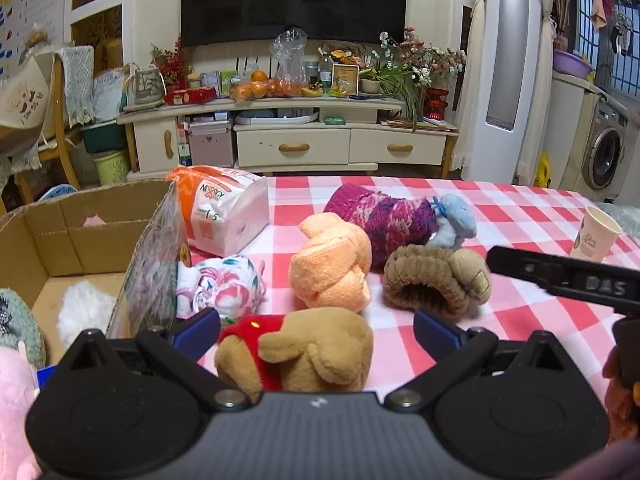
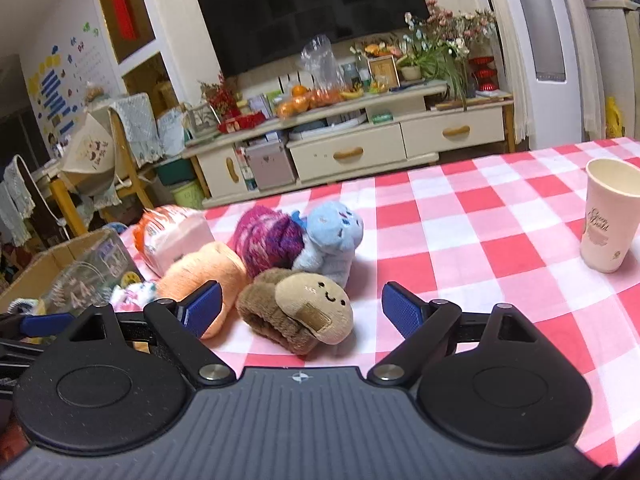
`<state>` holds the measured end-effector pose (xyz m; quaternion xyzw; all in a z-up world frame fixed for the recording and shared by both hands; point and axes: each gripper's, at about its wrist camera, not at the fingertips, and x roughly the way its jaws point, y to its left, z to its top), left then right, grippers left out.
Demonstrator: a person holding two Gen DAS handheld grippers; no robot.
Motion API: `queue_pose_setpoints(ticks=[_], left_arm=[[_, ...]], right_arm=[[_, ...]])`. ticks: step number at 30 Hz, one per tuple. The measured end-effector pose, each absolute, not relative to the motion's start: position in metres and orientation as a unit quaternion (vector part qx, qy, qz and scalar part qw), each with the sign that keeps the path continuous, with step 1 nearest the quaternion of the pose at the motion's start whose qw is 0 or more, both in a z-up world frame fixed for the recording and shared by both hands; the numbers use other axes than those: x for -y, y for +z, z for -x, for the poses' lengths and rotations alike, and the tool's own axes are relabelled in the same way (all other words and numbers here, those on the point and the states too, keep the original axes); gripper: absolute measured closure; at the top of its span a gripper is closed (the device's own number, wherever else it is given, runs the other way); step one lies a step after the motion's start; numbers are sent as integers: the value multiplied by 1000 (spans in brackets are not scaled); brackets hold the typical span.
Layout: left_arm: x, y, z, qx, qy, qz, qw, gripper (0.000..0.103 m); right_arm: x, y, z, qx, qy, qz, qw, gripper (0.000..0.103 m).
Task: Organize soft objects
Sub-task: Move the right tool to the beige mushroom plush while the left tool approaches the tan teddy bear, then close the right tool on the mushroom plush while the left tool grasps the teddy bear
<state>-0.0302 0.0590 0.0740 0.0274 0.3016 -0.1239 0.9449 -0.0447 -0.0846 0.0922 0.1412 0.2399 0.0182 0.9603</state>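
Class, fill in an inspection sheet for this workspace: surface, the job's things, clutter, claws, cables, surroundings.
Surface: table under a red, pink and white checked cloth.
Job's things: brown bear toy, orange knotted cloth, brown smiling plush, purple knit item, blue plush, floral cloth; cardboard box already holds soft items.
Clutter: paper cup, tissue pack.
Claws: left claw open around the bear; right claw open around the brown smiling plush.
Cables: nothing seen.
Surroundings: TV cabinet, washing machine.
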Motion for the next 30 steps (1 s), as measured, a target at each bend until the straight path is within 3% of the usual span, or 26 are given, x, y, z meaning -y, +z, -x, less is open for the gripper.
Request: queue_pose_setpoints(ticks=[30], left_arm=[[-39,44,18,-308,-77,-67,946,1]], right_arm=[[82,61,-16,-323,56,-116,938,0]])
